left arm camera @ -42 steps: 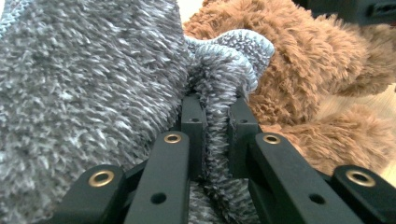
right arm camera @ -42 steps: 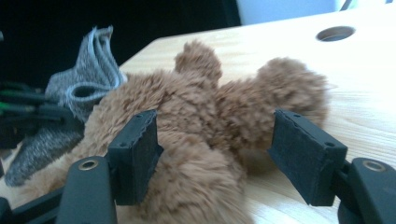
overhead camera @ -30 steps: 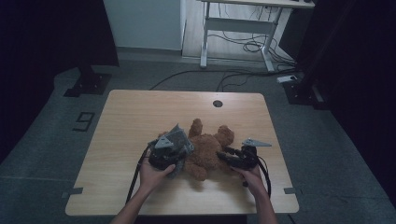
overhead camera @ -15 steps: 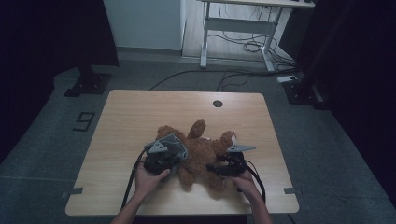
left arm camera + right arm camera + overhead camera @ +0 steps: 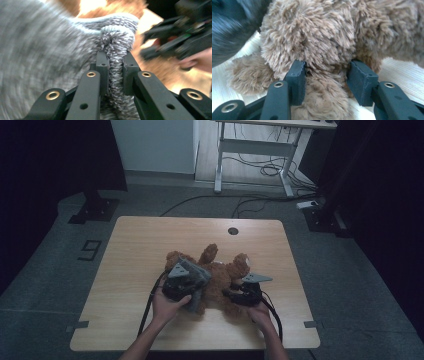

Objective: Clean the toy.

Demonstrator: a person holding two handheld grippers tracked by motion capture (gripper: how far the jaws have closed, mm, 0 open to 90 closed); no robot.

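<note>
Your left forearm enters from the bottom edge; the left hand (image 5: pixel 170 306) grips the black two-jaw left claw (image 5: pixel 115 65), whose jaws are pinched tight on a fold of grey knitted fabric (image 5: pixel 50 50). Your right hand (image 5: pixel 260 312) carries the black right claw (image 5: pixel 325 77), jaws just closing, pads pressing the brown plush limb (image 5: pixel 322 92) between them.

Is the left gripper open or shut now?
Shut. The left gripper pinches a fold of the grey knitted cloth; both pads press against it.
</note>
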